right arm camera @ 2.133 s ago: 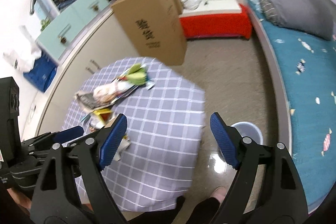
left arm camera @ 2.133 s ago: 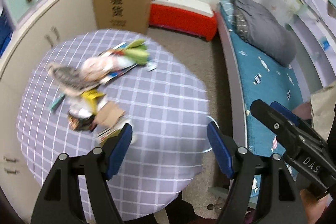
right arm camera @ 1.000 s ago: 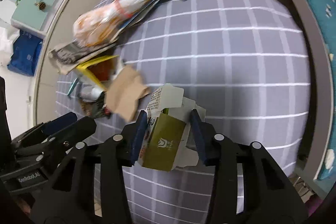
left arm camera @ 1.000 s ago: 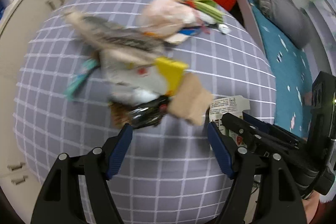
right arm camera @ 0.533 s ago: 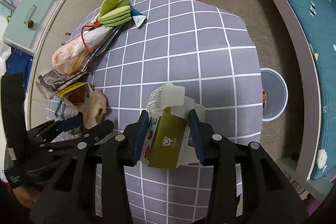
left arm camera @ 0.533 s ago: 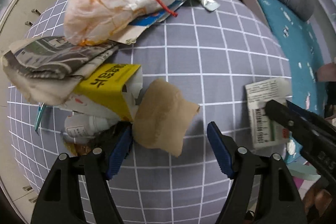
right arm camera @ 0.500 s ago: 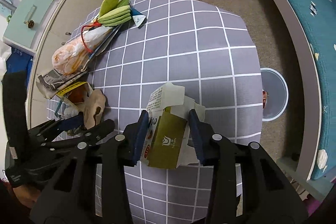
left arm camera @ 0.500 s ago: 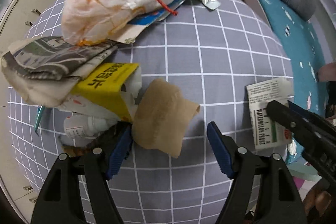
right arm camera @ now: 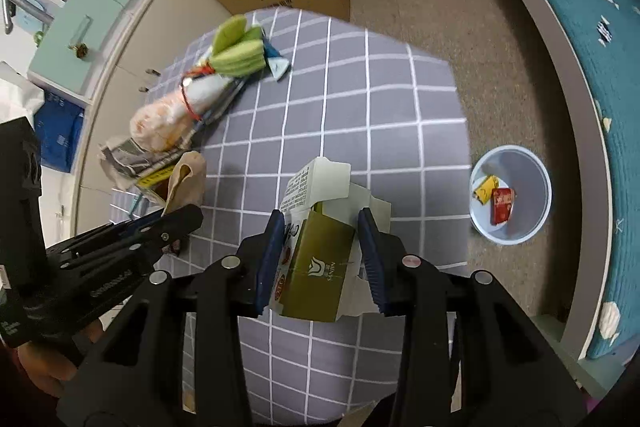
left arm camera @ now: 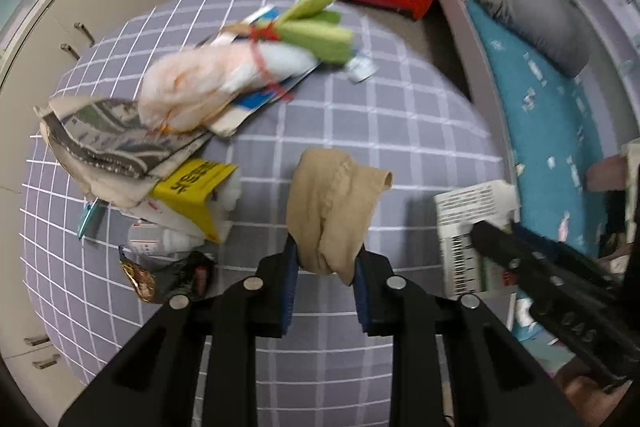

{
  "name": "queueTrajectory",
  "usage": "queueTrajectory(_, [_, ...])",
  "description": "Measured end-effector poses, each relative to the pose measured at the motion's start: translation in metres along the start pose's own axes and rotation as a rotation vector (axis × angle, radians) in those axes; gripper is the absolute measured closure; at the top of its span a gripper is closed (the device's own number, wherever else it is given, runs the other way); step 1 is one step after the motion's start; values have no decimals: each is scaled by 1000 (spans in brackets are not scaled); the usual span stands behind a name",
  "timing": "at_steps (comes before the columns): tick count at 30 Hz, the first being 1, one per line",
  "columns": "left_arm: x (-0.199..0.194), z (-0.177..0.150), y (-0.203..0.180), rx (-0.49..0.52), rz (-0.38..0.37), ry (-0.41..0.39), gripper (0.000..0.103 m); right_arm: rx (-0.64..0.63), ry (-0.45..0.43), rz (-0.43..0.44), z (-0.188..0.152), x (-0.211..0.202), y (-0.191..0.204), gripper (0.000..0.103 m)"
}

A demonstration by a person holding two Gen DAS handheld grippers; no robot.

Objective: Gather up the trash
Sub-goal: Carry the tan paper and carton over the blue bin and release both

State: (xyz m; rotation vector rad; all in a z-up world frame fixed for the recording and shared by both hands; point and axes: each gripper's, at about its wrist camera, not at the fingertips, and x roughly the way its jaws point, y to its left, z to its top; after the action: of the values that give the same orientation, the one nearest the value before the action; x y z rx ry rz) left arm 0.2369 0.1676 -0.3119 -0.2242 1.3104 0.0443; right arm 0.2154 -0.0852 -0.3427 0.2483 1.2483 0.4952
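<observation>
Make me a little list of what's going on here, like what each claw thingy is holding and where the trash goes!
left gripper: fingers just closed on the tan rag
right gripper: shut on the green carton
table: checked cloth, pile of wrappers and papers at the left
bin: on the floor beside the table, two bits of trash inside
left to do: drop both items in bin

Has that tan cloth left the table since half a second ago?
Yes. The left gripper has just been closing and now pinches the tan cloth; the cloth has drawn away from the yellow carton it lay against.
</observation>
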Motion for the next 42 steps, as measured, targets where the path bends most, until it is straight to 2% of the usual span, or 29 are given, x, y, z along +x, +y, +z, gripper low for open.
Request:
queueTrajectory(5, [-26, 2, -39, 34, -38, -44, 79, 4, -52, 7, 4, -35, -14, 65])
queueTrajectory(10, [-45, -4, -80, 93, -83, -72, 79, 22, -133, -18, 13, -83, -47, 65])
queueTrajectory(17, [-58, 4, -168, 205, -159, -115, 79, 66, -224, -77, 18, -141, -101, 65])
queueTrajectory(23, [-60, 8, -230, 281, -184, -133, 79, 102, -286, -118, 18, -179, -144, 65])
queueTrajectory(28, [-59, 8, -261, 308, -183, -133, 79, 110, -321, -128, 22, -195, -168, 65])
queueTrajectory(36, [-59, 16, -282, 310, -169, -141, 79, 97, -365, -114, 35, -204, -188, 63])
queueTrajectory(37, [-58, 17, -283, 311, -166, -142, 79, 97, -373, -115, 37, -205, -190, 61])
queueTrajectory(38, [-58, 17, -285, 312, -166, -143, 79, 100, -380, -105, 38, -206, -192, 48])
queueTrajectory(39, [-58, 18, -286, 314, -165, -143, 79, 106, -385, -99, 39, -207, -196, 41])
queueTrajectory(42, [-57, 20, -291, 317, -161, -143, 79, 118, -386, -93, 42, -208, -201, 38])
